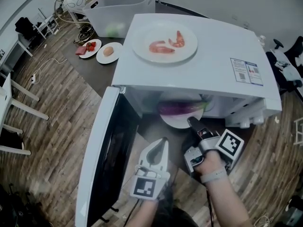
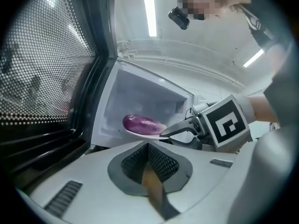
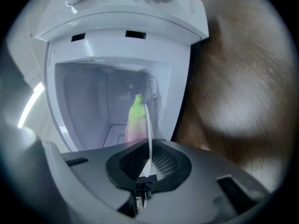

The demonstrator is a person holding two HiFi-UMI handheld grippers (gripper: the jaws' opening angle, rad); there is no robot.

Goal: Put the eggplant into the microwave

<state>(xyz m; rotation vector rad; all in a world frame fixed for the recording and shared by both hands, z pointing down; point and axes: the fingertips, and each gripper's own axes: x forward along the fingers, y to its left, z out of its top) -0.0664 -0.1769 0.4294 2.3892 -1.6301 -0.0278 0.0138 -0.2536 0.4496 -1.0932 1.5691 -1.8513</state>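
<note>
Item: eggplant [image 1: 182,108], purple, green stem end; lies on white plate [image 1: 176,123], partly inside microwave [image 1: 203,65] cavity. Door [image 1: 102,160] open at left. R claw [image 1: 193,123]: pinches white plate's near rim. L claw [image 1: 162,141]: pressed together, empty, hangs in front of opening, apart from plate. On microwave top: 2nd plate [image 1: 142,44] w/ shrimp [image 1: 161,47]. Behind, on dark surface [image 1: 97,72]: 2 small plates [image 1: 109,52] of food.

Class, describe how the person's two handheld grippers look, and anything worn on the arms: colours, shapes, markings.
The left gripper and right gripper are pale grey moulded shells tapering to a point, with dark mesh inside. Each carries a white cube with black square markers. A grey strap circles the right wrist; no sleeves show.
</note>
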